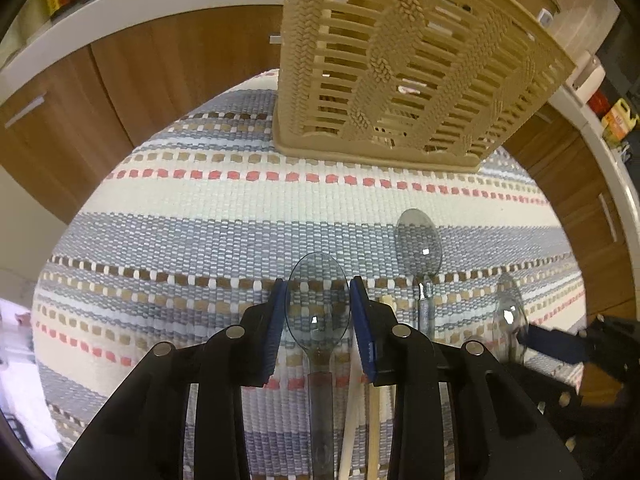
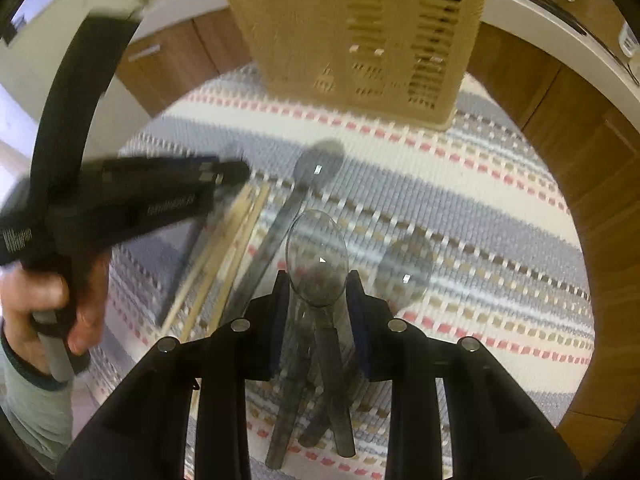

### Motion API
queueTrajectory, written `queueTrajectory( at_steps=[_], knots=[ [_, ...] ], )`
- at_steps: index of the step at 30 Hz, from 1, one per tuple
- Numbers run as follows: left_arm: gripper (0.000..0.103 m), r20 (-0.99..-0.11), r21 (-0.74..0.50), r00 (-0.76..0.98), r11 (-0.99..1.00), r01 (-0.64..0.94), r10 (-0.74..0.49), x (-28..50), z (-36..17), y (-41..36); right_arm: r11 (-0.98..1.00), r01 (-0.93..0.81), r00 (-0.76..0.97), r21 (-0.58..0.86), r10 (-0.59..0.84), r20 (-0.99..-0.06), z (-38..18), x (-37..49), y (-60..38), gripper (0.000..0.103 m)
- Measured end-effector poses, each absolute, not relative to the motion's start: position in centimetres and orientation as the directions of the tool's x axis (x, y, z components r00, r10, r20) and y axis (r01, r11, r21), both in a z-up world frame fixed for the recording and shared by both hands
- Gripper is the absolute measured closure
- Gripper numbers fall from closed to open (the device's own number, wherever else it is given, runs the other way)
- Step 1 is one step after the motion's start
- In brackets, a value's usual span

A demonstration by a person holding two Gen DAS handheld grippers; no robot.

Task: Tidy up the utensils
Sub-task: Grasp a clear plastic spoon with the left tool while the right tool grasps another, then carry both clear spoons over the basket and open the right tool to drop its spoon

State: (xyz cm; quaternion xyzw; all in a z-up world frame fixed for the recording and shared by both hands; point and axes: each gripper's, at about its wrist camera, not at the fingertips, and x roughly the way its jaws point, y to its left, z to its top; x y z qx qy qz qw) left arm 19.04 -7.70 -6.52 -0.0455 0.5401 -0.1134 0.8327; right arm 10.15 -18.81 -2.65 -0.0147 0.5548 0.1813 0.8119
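In the left wrist view my left gripper [image 1: 318, 312] has its blue pads [image 1: 280, 320] against both sides of a clear plastic spoon's bowl [image 1: 318, 300]; the handle runs back under the gripper, low over the striped mat [image 1: 200, 208]. In the right wrist view my right gripper [image 2: 318, 304] is shut on the neck of another clear spoon [image 2: 318, 256], held above the mat [image 2: 480, 208]. That gripper [image 1: 552, 344] and its spoon [image 1: 510, 312] also show at the right edge of the left view. A beige slotted basket [image 1: 400, 60] [image 2: 352, 32] stands upright at the mat's far side.
A third clear spoon [image 1: 418, 240] [image 2: 318, 160] lies beside wooden chopsticks [image 1: 374, 420] [image 2: 224, 248]. One more spoon [image 2: 406, 268] lies on the mat to the right. A hand [image 2: 48, 300] holds the blurred left gripper [image 2: 224, 172]. Wooden cabinet fronts [image 1: 120, 80] ring the mat.
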Motion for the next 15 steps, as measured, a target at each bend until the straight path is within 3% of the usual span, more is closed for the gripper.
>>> queueTrajectory(
  at_steps=[15],
  knots=[
    [0.073, -0.797, -0.298, 0.498, 0.940, 0.168, -0.342, 16.8, -2.4, -2.8, 0.911, -0.258, 0.375, 0.321, 0.400, -0.836, -1.0, 15.0, -21.7, 0.078]
  ],
)
